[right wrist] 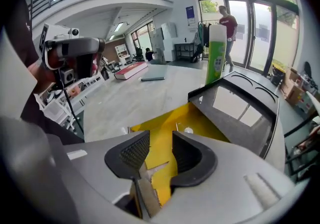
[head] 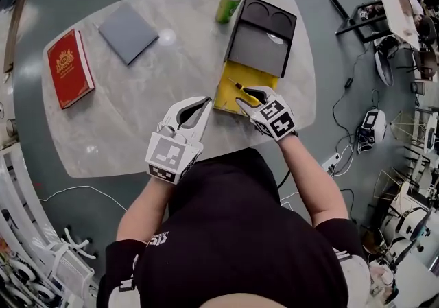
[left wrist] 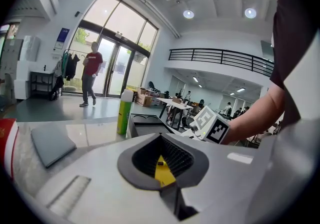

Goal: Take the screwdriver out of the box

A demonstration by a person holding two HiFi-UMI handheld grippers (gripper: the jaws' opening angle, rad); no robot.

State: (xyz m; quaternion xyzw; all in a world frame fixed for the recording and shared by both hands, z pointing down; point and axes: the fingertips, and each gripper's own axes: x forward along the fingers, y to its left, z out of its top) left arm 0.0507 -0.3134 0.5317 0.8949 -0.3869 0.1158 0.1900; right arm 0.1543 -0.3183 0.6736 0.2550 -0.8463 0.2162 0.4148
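Two tongs at the yellow box (head: pixel 225 92): your right gripper (head: pixel 245 98) is hovering jaws-apart over it, your left gripper (head: pixel 206 103) is sitting pinched shut beside it.
Your screwdriver (head: pixel 236 85) is lying inside; closing off-centre, you're risking flicking it away.

I'm in a black short-sleeved T-shirt (head: pixel 233 231), small white print (head: pixel 157 239) on the left sleeve. My left hand-held gripper (head: pixel 206 101) and right hand-held gripper (head: pixel 241 98) are smooth white shells with dark ribbed pads (left wrist: pixel 176 156) inside, each carrying a white cube (head: pixel 170 156) of black square markers.
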